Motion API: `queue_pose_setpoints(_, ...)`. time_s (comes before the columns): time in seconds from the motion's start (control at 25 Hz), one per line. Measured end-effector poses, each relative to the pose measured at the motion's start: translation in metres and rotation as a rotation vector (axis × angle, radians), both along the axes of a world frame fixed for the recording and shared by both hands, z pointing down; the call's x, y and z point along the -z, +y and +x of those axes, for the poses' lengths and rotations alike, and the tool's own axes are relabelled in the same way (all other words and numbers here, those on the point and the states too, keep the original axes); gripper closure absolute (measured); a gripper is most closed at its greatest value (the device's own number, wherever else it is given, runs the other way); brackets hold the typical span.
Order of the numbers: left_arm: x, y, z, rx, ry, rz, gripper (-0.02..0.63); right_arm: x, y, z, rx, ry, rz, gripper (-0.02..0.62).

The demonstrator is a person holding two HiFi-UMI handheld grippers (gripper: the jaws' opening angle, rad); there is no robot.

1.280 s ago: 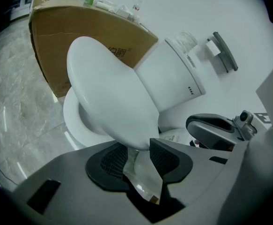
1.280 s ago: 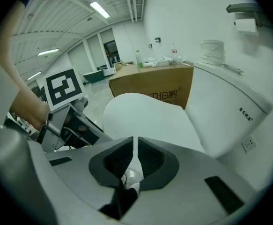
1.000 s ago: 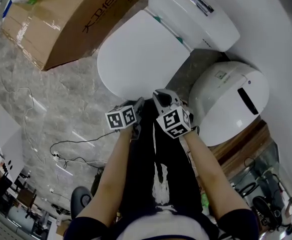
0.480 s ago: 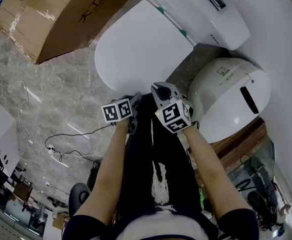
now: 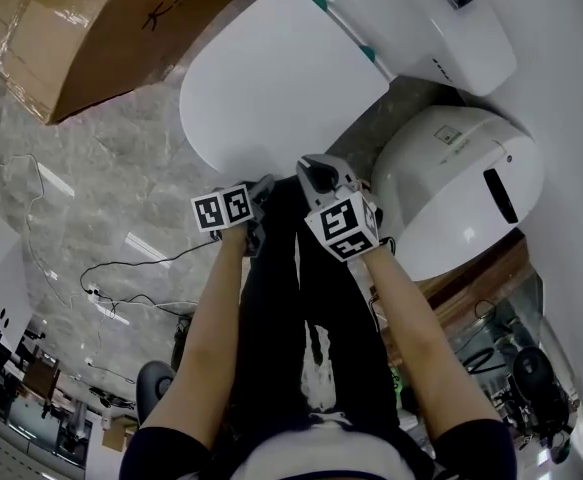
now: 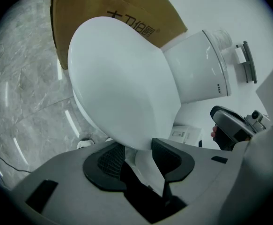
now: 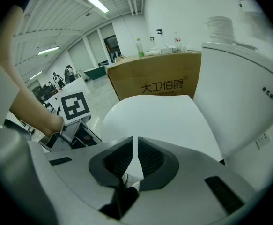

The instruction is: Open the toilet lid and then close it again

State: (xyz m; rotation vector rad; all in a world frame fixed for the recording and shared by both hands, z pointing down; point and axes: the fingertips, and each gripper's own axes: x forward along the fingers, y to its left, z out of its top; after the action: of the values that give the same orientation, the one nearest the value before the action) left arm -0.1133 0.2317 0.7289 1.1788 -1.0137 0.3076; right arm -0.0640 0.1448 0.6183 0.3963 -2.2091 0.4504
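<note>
My two hand-held grippers at the near rim of the closed toilet lid (image 5: 271,78).

Head view: the lid lies flat on the bowl, with a cardboard box (image 5: 101,28) beyond it on the marble floor (image 5: 91,188). My left hand-held gripper (image 5: 259,193) and right hand-held gripper (image 5: 316,173) sit side by side at its front edge. Left gripper view: my jaws stand wide and have just been opening; the lid's front rim is at the gap between the pads, unpinched. Right gripper view: my jaws are drawn to a narrow slit, gripping nothing, with the lid just ahead.
</note>
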Motion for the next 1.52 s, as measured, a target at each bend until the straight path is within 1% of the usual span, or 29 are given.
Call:
queue_pose_setpoints(0.32, -0.026, 0.002, -0.003, 0.000, 0.026, -0.041, 0.419, -0.022, 0.004, -0.002, -0.011, 0.016, -0.029, 0.565)
queue_pose_setpoints(0.56, -0.039, 0.005, -0.004, -0.005, 0.035, -0.082, 0.411, -0.028, 0.004, -0.005, -0.023, 0.017, -0.038, 0.566)
queue_pose_setpoints(0.88, -0.056, 0.009, -0.006, -0.007, 0.050, -0.169, 0.403, -0.032, 0.003, -0.005, -0.044, 0.020, -0.046, 0.566)
queue_pose_setpoints(1.08, -0.068, 0.011, -0.007, -0.003, 0.034, -0.229, 0.403, -0.034, 0.005, -0.002, -0.048, 0.030, -0.048, 0.566)
queue_pose_setpoints(1.16, -0.073, 0.014, -0.009, -0.038, 0.000, -0.259, 0.403, -0.035, 0.006, -0.001, -0.051, 0.031, -0.049, 0.566)
queue_pose_setpoints(1.24, -0.076, 0.019, -0.013, -0.149, -0.084, -0.285, 0.513, -0.036, 0.006, -0.001, -0.056, 0.032, -0.050, 0.566)
queue_pose_setpoints(1.28, -0.077, 0.022, -0.014, -0.215, -0.134, -0.295, 0.525, -0.036, 0.006, 0.000, -0.058, 0.032, -0.050, 0.566)
queue_pose_setpoints(1.32, -0.077, 0.024, -0.016, -0.271, -0.179, -0.306, 0.589, -0.037, 0.006, 0.000, -0.060, 0.032, -0.050, 0.566)
queue_pose_setpoints(1.36, -0.078, 0.025, -0.016, -0.309, -0.206, -0.315, 0.601, -0.037, 0.007, 0.001, -0.061, 0.033, -0.050, 0.565)
queue_pose_setpoints(1.4, -0.078, 0.025, -0.017, -0.325, -0.213, -0.321, 0.601, -0.037, 0.007, 0.001, -0.062, 0.033, -0.049, 0.566)
queue_pose_setpoints(1.44, -0.078, 0.024, -0.017, -0.321, -0.208, -0.328, 0.601, -0.037, 0.007, 0.000, -0.064, 0.033, -0.048, 0.565)
queue_pose_setpoints(1.52, -0.075, 0.020, -0.018, -0.275, -0.192, -0.333, 0.601, -0.035, 0.007, 0.000, -0.070, 0.029, -0.049, 0.566)
